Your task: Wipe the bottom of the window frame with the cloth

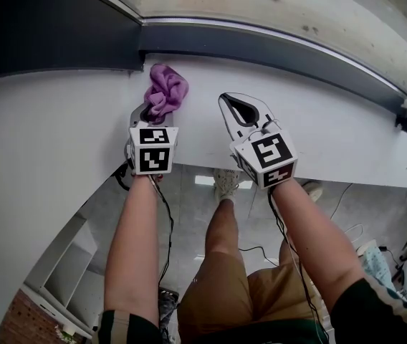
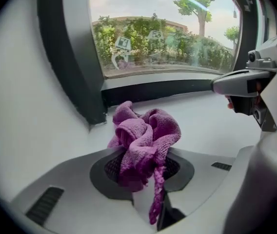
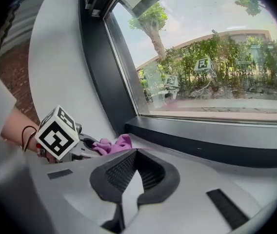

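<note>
One bunched purple cloth (image 2: pixel 143 135) is clamped in the left hand-held gripper (image 2: pixel 141 169), over the white sill (image 1: pixel 60 135) just short of the window frame (image 1: pixel 261 49), near its corner. The right hand-held gripper (image 1: pixel 228 102), farther along the frame, is clenched on nothing.

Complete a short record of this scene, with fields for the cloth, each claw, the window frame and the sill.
cloth: purple, bunched up, over the sill near the frame's left corner
left claw: shut on the cloth
right claw: shut, nothing in it, beside the left claw
window frame: dark bottom rail just beyond the cloth; cannot tell whether they touch
sill: white ledge under both claws
</note>
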`<state>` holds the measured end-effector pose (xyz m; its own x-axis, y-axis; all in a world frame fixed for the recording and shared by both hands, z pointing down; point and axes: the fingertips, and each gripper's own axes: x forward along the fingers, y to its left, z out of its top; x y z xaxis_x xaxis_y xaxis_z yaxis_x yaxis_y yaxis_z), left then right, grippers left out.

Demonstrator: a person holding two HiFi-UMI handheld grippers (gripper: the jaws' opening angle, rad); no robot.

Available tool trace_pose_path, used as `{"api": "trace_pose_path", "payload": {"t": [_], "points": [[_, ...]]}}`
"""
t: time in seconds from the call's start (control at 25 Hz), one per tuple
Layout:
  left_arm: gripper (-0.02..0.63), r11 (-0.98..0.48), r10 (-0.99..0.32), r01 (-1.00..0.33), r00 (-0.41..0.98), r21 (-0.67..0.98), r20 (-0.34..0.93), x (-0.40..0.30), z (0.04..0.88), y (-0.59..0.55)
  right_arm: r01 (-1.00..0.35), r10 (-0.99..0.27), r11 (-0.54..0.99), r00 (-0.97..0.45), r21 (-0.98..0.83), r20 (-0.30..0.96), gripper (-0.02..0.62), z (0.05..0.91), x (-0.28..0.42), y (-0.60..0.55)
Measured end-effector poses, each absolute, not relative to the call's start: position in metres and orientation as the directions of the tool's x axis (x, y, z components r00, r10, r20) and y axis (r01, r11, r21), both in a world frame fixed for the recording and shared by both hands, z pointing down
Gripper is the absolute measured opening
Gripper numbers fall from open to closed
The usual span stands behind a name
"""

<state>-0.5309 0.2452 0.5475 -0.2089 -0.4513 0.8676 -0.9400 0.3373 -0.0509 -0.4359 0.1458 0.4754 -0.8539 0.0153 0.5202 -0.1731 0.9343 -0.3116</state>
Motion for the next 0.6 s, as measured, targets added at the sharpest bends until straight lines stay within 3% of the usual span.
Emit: {"api": "trace_pose_path", "payload": {"t": [0.28,0.6], "points": [[0.107,0.432,-0.425,-0.901,-0.225,-0.022,0.877,-0.547,0.546,0.270,-0.154,0.033,0.938,-0.853,-0.310,0.521,0.014,0.475,-0.438,0.157],[0.107,0.411,-0.409,-0.911,-0.230,-0.048,0.883,-0.531,0.547,0.285,-0.146,0.052,0.934,-0.847,-0.326,0.529,0.014,0.477,-0.435,0.178]]}}
